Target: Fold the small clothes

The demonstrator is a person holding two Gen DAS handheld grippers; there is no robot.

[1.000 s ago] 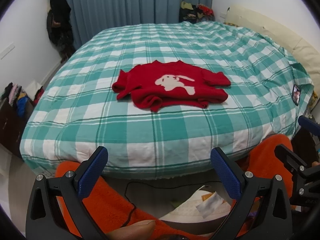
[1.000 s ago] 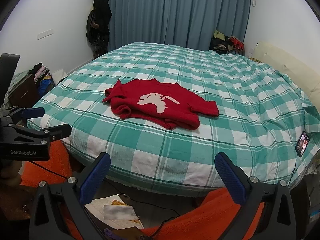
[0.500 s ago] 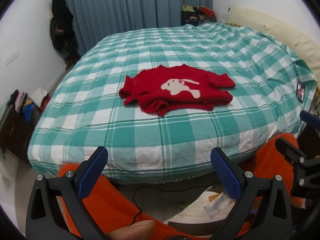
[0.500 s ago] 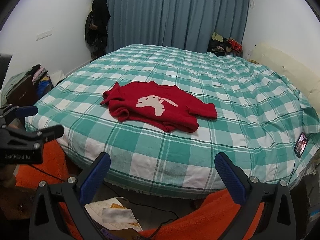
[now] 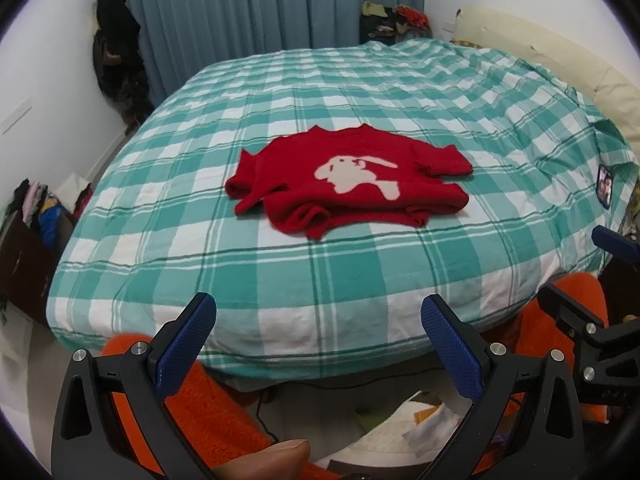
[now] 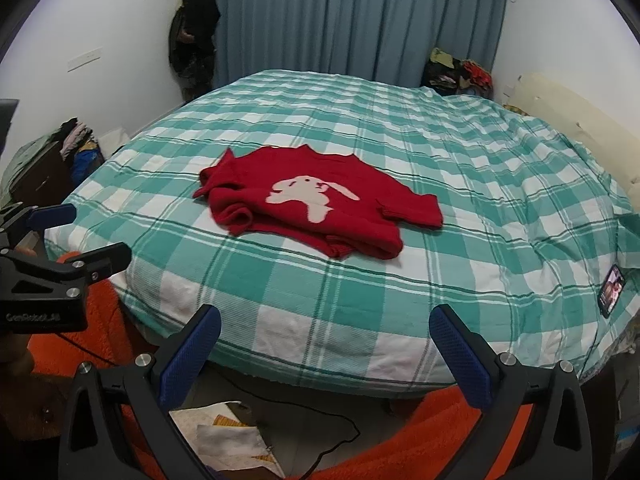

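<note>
A small red sweater (image 5: 348, 182) (image 6: 316, 200) with a white rabbit motif lies rumpled on the green-and-white checked bed cover (image 5: 360, 272) (image 6: 480, 184), sleeves tucked in and its near hem bunched. My left gripper (image 5: 318, 338) hangs open off the near edge of the bed, well short of the sweater, nothing between its blue pads. My right gripper (image 6: 324, 346) is also open and empty, likewise in front of the bed edge. Each gripper shows at the side of the other's view.
A phone (image 5: 605, 189) (image 6: 611, 290) lies near the bed's right edge. Orange fabric (image 6: 440, 432), papers (image 6: 228, 436) and a black cable (image 6: 304, 412) sit below the grippers. Clothes piles stand at the left wall (image 5: 40, 212) and far corner (image 6: 460, 70); curtains (image 6: 352, 20) behind.
Both grippers have risen and tilted so the bed and sweater sit lower and nearer in view. The sweater has not moved. Both stay open.
</note>
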